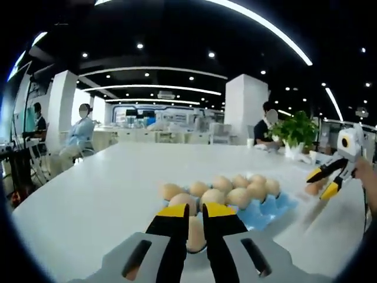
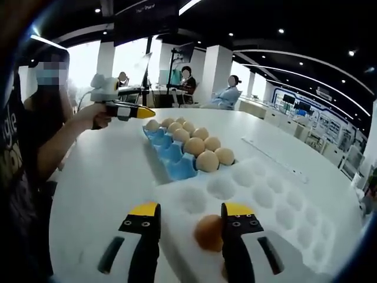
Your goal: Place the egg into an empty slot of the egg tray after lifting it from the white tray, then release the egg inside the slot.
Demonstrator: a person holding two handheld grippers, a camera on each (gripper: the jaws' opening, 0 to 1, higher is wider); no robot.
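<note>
Right hand-held gripper (image 2: pixel 189 219) jaws apart w/ brown egg (image 2: pixel 209 232) between them, seated in white tray (image 2: pixel 283 215) on desk (image 2: pixel 100 171); not clamped yet. Left hand-held gripper (image 1: pixel 195 213) jaws nearly together, egg seen thru gap, grip can't tell. Light, smooth, brittle: pinch gently at widest part, then to blue egg tray (image 2: pixel 171 156).

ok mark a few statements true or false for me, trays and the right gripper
1. The egg tray is blue. True.
2. The right gripper is shut tight. False: its jaws stand open, with an egg between them.
3. That egg sits in the white tray. True.
4. Every slot of the egg tray is filled. False: one row of slots shows bare blue.
</note>
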